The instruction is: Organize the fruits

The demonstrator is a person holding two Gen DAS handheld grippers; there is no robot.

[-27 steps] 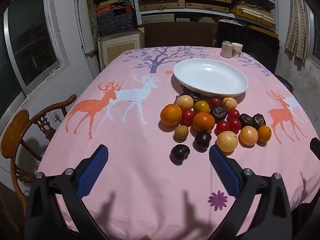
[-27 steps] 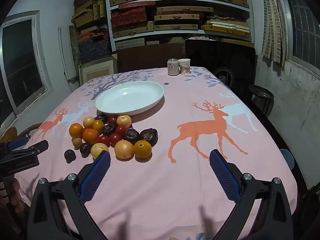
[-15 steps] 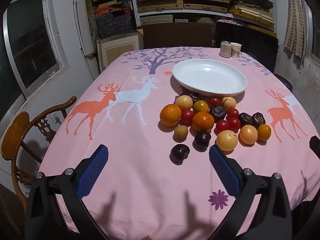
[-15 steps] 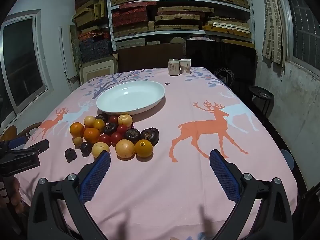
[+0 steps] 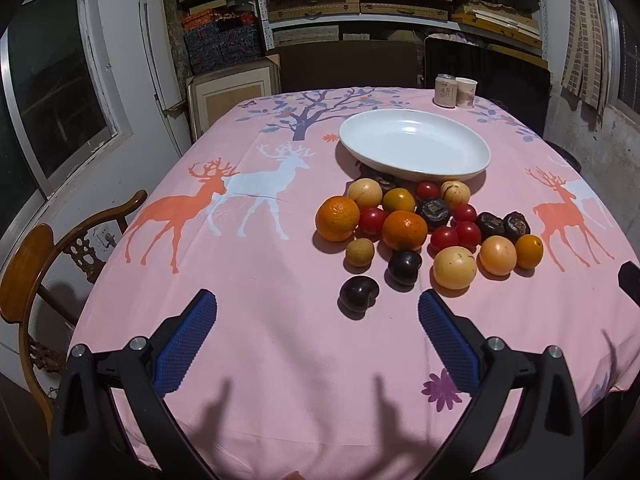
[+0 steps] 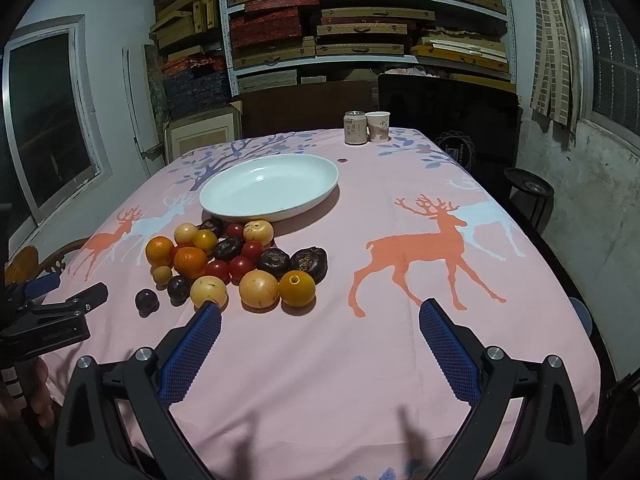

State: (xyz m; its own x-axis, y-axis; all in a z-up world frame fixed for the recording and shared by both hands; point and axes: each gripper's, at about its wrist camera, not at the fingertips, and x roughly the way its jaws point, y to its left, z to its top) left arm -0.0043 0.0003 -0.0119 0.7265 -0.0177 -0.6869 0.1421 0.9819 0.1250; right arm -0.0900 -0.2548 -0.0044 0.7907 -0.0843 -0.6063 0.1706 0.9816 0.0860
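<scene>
Nearest to me, my left claw (image 5: 318,330) is spread wide with its blue pads (image 5: 185,344) apart, holding nothing and touching nothing. My right claw (image 6: 320,338) is the same: wide open and empty above the pink cloth with deer on it (image 6: 400,320).

Not much has changed in the last second. Both claws have crept a tiny bit closer to the fruit, and no fruit has moved. So I think the job has not really started; I am only lining up for the first pick.

Just past my left claw sits a small round dark purple plum (image 5: 359,293), a little apart from the pile. It lies nearly between my left pads, so it looks like the easiest one to grab first. A second dark plum (image 5: 404,267) sits just behind it. Near my right claw's left pad is a round pale yellow fruit (image 6: 208,290).

Behind those is the pile of fruit on the cloth: big oranges (image 5: 337,218), little red tomatoes (image 5: 444,237) and wrinkly dark brown fruits (image 5: 434,212), all close together.

Farther back is the big white oval plate (image 5: 414,146), with nothing in it yet. I guess the fruit should go there.
</scene>
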